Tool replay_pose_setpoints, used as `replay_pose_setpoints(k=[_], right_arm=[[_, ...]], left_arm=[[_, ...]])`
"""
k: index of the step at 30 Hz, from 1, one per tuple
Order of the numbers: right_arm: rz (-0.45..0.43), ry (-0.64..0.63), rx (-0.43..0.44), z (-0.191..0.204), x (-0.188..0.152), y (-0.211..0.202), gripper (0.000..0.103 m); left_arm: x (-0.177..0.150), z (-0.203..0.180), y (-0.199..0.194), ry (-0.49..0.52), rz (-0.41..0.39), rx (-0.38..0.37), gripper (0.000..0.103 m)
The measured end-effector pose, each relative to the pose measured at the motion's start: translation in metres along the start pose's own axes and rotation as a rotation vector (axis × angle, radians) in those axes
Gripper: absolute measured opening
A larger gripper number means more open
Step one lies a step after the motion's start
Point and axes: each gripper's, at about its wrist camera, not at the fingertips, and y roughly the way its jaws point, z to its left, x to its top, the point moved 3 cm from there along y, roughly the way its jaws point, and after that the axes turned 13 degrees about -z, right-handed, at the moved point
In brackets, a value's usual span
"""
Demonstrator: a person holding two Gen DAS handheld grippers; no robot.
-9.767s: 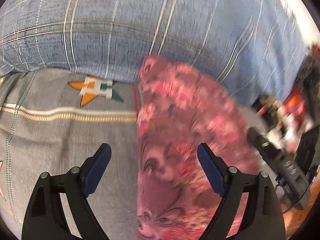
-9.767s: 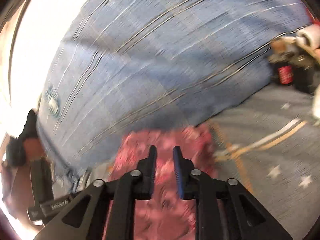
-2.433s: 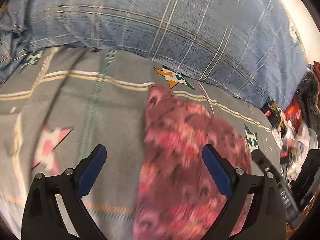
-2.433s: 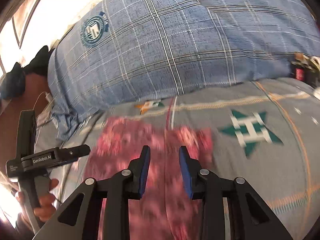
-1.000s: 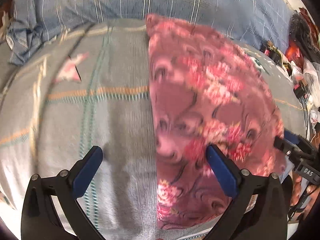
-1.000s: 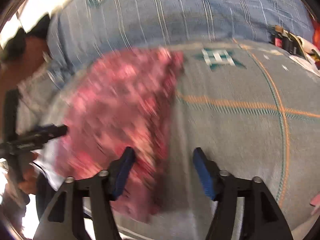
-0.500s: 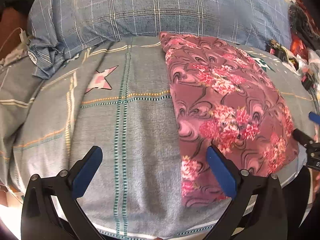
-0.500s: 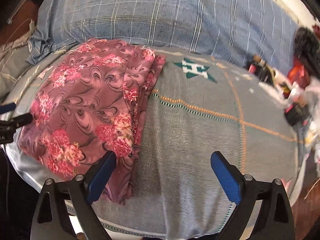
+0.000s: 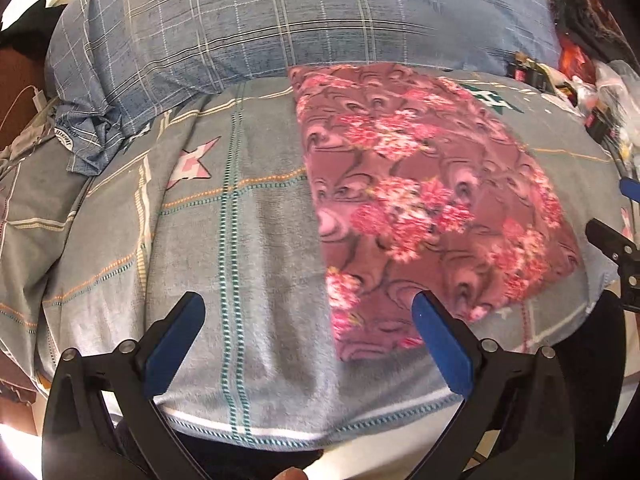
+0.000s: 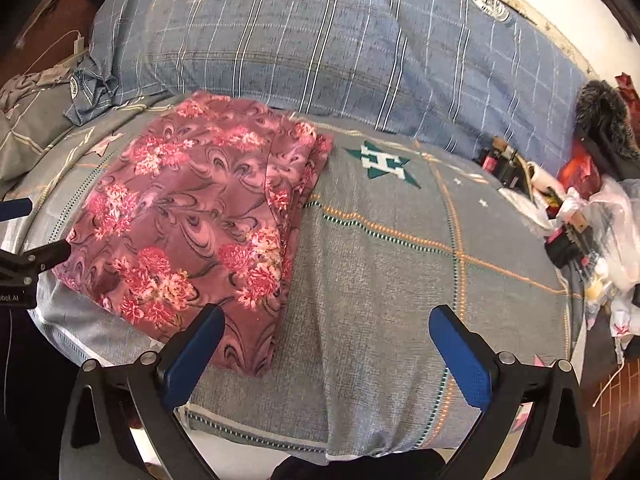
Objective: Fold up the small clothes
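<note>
Both tools (image 9: pixel 308 344) (image 10: pixel 326 356) gape wide, empty, just above the folded floral garment (image 10: pixel 192 216).

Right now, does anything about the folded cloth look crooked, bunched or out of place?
Mostly tidy. The pink floral cloth lies flat on the grey blanket, but its layered edges on the side toward the green star are not flush: they step and fan out slightly. Both claws hang open above it, holding nothing.

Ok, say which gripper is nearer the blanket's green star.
Right. The right gripper is on the green star's side of the floral cloth; the left gripper is across the cloth.
</note>
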Motion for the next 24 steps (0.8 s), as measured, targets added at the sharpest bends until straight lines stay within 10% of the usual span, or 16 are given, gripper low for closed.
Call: replay_pose_setpoints(k=[24], right_arm=[[-0.001, 0.070, -0.010, -0.011, -0.003, -0.005, 0.103]], left_arm=[[-0.004, -0.050, -0.034, 0.050, -0.073, -0.133, 0.103]])
